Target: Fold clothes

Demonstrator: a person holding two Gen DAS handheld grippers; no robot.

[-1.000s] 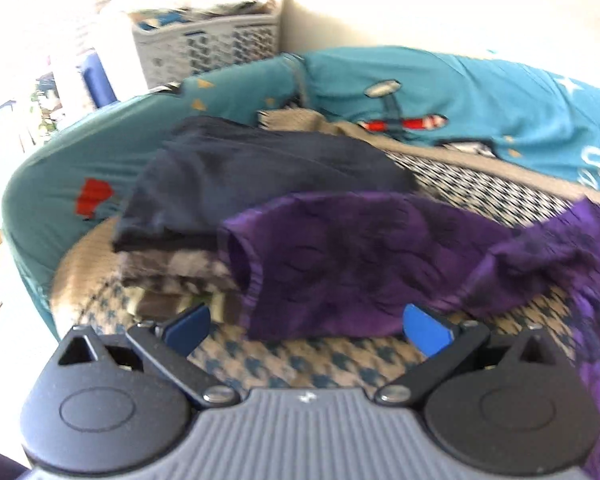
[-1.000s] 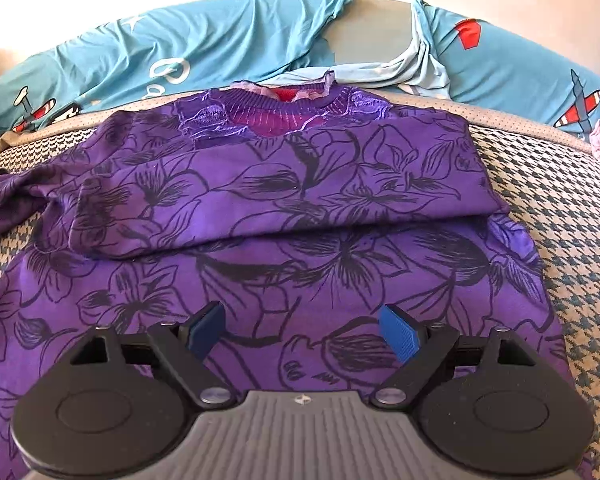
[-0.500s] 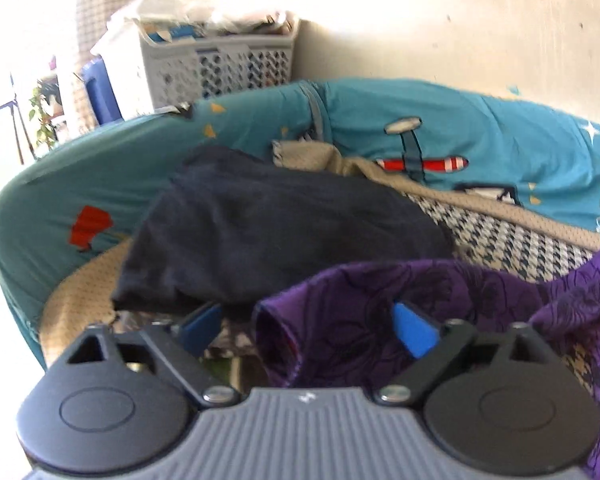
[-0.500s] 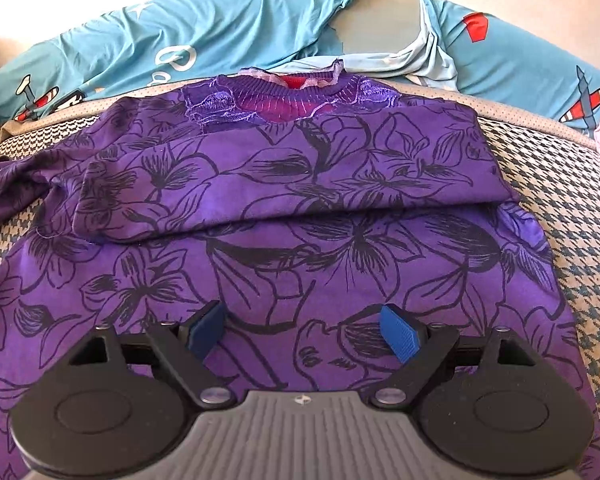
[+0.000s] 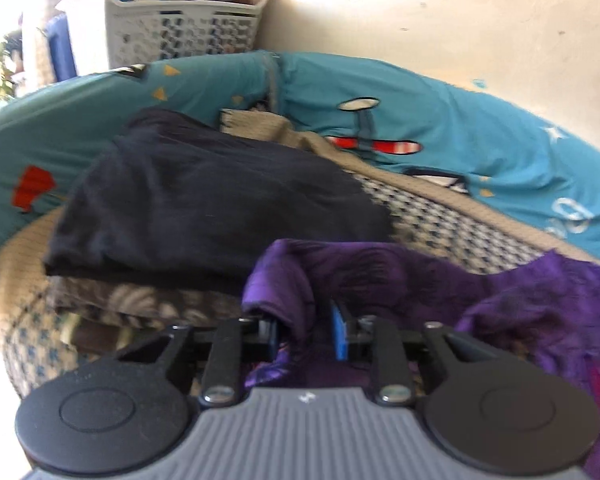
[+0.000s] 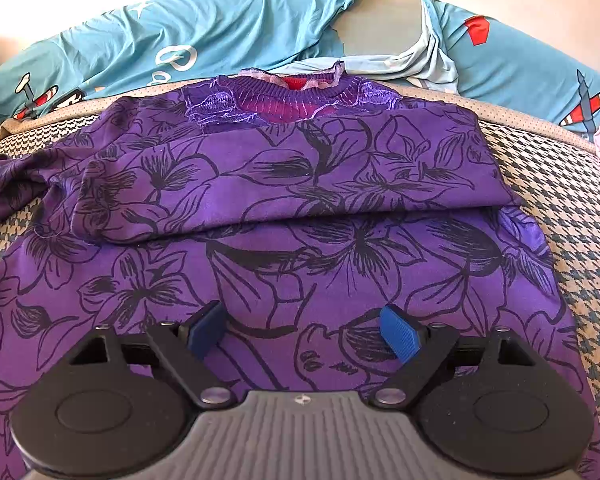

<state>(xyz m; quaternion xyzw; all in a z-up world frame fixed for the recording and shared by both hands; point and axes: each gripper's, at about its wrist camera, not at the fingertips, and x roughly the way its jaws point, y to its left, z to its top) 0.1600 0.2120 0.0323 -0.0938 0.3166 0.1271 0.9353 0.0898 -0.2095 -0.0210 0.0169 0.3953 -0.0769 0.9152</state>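
The purple floral-print knit top (image 6: 300,216) lies collar far, long axis near-to-far; its sleeve is clenched in the left gripper (image 5: 306,330), while the right gripper (image 6: 302,330) hovers released. The far-left white lattice plastic basket (image 5: 180,28) holds heaped laundry.

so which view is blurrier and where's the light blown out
Left wrist view: softer, motion-smeared on the laundry basket and dark folded garment, with the top-left corner washed out white. Right wrist view: sharp and evenly lit on the purple floral top, though fisheye bends the bed edge.

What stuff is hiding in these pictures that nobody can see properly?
- Left wrist view: clothes under the dark folded garment are covered by it.
- Left wrist view: the laundry basket contents are blurred and glare-washed.
- Right wrist view: the purple shirt hem is hidden behind the right gripper.
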